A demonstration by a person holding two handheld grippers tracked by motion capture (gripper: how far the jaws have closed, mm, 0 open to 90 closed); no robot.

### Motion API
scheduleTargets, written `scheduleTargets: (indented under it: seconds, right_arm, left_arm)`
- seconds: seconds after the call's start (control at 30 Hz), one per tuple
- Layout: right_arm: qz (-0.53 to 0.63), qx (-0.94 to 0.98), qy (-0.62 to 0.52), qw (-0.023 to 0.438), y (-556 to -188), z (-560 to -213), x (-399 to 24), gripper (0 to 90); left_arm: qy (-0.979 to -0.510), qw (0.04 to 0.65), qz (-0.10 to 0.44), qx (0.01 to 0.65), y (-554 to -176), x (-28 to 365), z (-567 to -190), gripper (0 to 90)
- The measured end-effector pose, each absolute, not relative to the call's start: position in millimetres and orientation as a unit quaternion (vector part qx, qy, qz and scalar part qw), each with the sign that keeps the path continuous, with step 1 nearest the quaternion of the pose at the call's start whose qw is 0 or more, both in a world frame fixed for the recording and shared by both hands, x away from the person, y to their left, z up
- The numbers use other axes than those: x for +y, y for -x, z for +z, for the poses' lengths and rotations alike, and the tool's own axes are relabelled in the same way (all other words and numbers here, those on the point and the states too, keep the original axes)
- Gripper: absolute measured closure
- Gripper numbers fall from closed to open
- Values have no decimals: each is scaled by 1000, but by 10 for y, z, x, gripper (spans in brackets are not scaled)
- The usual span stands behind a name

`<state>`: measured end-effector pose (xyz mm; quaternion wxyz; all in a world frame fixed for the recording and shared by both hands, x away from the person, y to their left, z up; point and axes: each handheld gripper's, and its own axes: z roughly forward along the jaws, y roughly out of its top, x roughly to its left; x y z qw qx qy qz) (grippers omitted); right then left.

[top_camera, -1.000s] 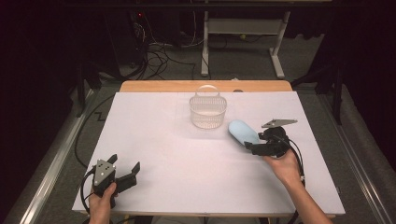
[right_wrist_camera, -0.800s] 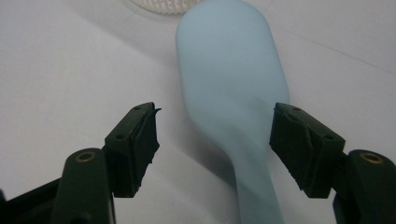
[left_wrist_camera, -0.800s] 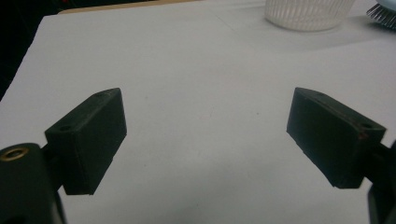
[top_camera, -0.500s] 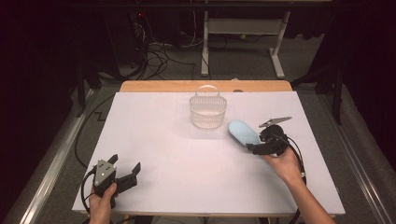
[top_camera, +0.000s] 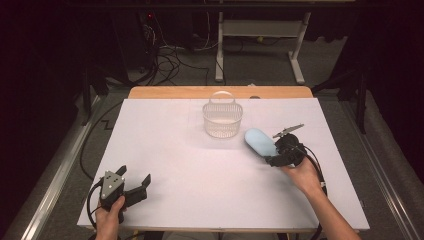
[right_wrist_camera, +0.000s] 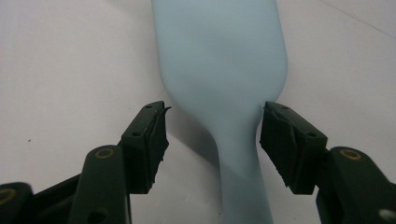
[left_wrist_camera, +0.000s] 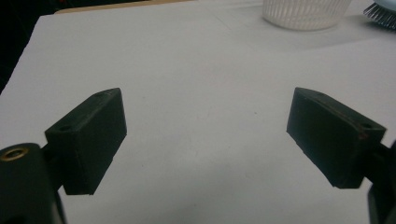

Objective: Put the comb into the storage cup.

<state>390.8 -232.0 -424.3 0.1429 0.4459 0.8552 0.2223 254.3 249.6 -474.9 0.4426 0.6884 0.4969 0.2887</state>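
Both right tool (right_wrist_camera: 212, 140) pads closing around brush (right_wrist_camera: 224, 70) neck, gaps remaining.

Right tool (top_camera: 269, 158) at a pale blue brush (top_camera: 260, 141) beside the white basket (top_camera: 223, 120), left tool (top_camera: 134, 181) well apart.

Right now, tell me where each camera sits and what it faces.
High view: above the near edge, facing the table; both hands, left gripper, right gripper.
Left gripper view: rides the open left gripper, facing the basket.
Right gripper view: jaws either side of the blue brush, closing, gap left.
Shared: brush, basket.
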Motion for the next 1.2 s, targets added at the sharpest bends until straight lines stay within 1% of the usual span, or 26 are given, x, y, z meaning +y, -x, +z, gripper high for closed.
scheduleTargets:
  seconds: [0.7, 0.9, 1.17, 1.2]
  right_arm:
    - [170, 865, -450, 141, -4001, -4367, -2288, 452]
    - [164, 866, -455, 130, -4036, -4405, -2295, 504]
    - [170, 864, -458, 117, -4059, -4410, -2322, 546]
    - [172, 864, -459, 116, -4063, -4411, -2331, 567]
  left_arm:
    - [-692, 442, 287, 493, -2538, 2496, -4747, 133]
    - [-692, 442, 287, 493, -2538, 2496, -4747, 134]
    - [-695, 441, 287, 490, -2537, 2483, -4748, 136]
    - [-696, 440, 287, 489, -2537, 2479, -4748, 136]
